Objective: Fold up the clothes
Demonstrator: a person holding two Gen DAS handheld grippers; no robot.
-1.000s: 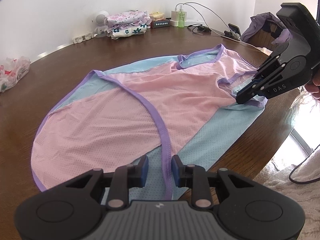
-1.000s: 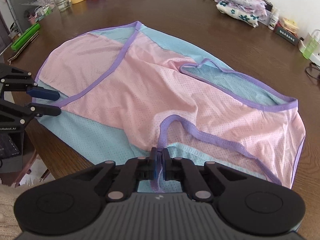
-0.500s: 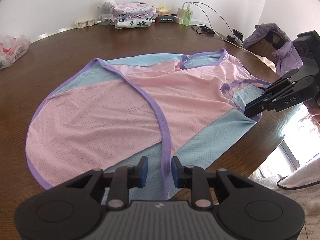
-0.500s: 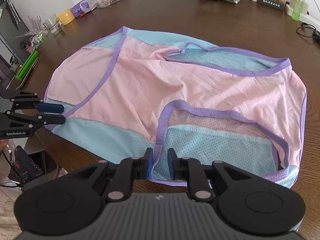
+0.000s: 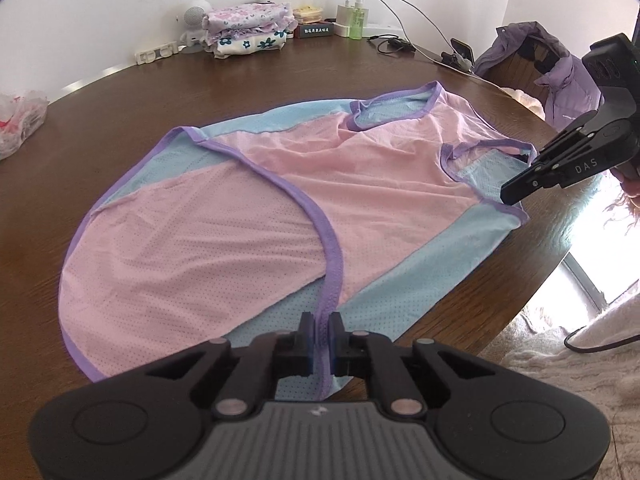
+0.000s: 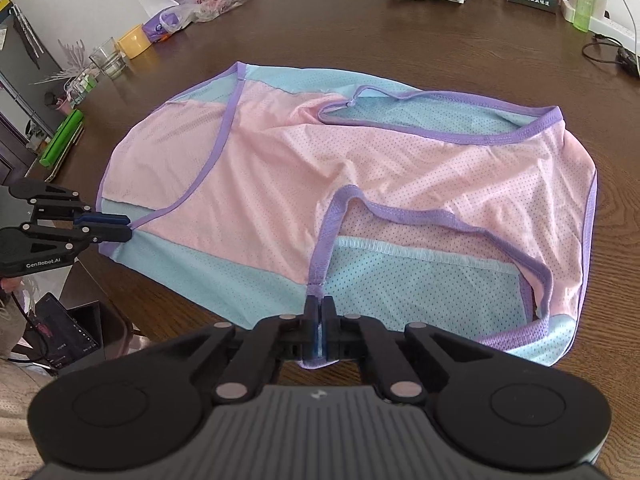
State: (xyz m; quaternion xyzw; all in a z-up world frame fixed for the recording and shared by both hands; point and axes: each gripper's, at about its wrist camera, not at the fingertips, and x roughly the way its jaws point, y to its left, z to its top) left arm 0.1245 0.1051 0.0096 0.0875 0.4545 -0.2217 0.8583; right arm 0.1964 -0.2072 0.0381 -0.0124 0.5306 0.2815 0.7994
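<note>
- Currently my left tongs (image 5: 320, 334) pinch the purple trim at the near edge of the garment (image 5: 256, 216), their jaws having just closed onto it; my right tongs (image 6: 318, 320) have likewise just closed on the purple binding at the armhole corner, fabric clamped between both pairs.
- Garment, a pink and pale-blue mesh top, lies spread flat on the brown wooden surface (image 5: 120, 92), its near edge close to the rim.
- Risk: each grip looks to hold only thin trim. If I lift fast, the binding may slip out and the fold collapses on one side.
- Risk: the mesh is light and two-layered; I may have caught one layer only, so the lower layer would drag and bunch.
- Risk: uneven lift between hands would skew the fold line.
- Risk: near edge sits by the rim; a pull toward me could slide the top off the surface.
- Room: folded floral clothes (image 5: 248, 30) stacked at the far side by the white wall, a green bottle (image 5: 357, 22) and charger cables near them, a plastic bag (image 5: 20, 120) at far left, a purple jacket (image 5: 556, 76) on a chair.
</note>
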